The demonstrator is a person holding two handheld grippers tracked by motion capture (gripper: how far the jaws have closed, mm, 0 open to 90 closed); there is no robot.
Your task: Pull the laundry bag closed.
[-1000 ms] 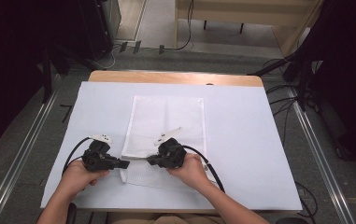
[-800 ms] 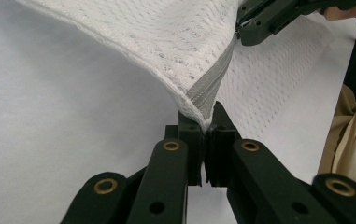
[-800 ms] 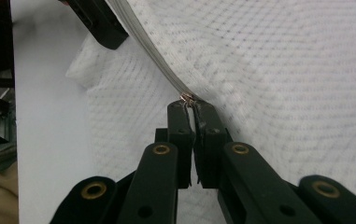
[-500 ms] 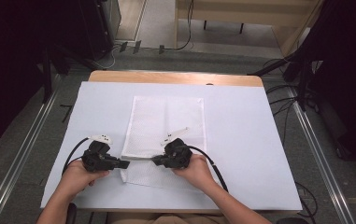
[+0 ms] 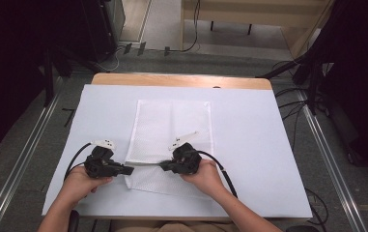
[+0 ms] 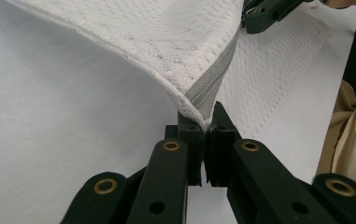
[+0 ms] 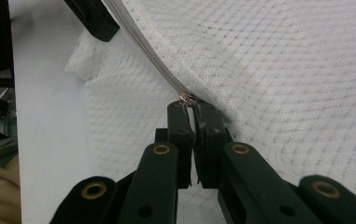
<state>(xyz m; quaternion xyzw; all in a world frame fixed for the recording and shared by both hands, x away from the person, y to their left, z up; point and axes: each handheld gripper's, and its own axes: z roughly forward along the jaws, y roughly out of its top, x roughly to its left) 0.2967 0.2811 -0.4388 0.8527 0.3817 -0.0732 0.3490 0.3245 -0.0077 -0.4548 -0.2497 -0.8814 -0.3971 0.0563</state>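
A white mesh bag (image 5: 172, 123) lies flat on the white-covered table (image 5: 249, 145), its near part lifted between my grippers. A grey zipper (image 6: 213, 84) runs along that lifted edge. My left gripper (image 5: 129, 170) is shut on the bag's edge at the zipper's end (image 6: 207, 123). My right gripper (image 5: 163, 166) faces it from the right and is shut on the small metal zipper pull (image 7: 186, 98). In the right gripper view the zipper (image 7: 143, 46) stretches away toward the left gripper's jaw tip. The right gripper's tip (image 6: 264, 11) sits at the top of the left gripper view.
White paper covers the wooden table, whose far edge (image 5: 181, 79) shows bare wood. Cables (image 5: 220, 169) trail from both grippers across the paper. Metal rails (image 5: 22, 159) and dark stands flank the table on the floor.
My right gripper has slid a little to the right along the zipper, widening the gap to the left gripper. The left gripper has stayed in place.
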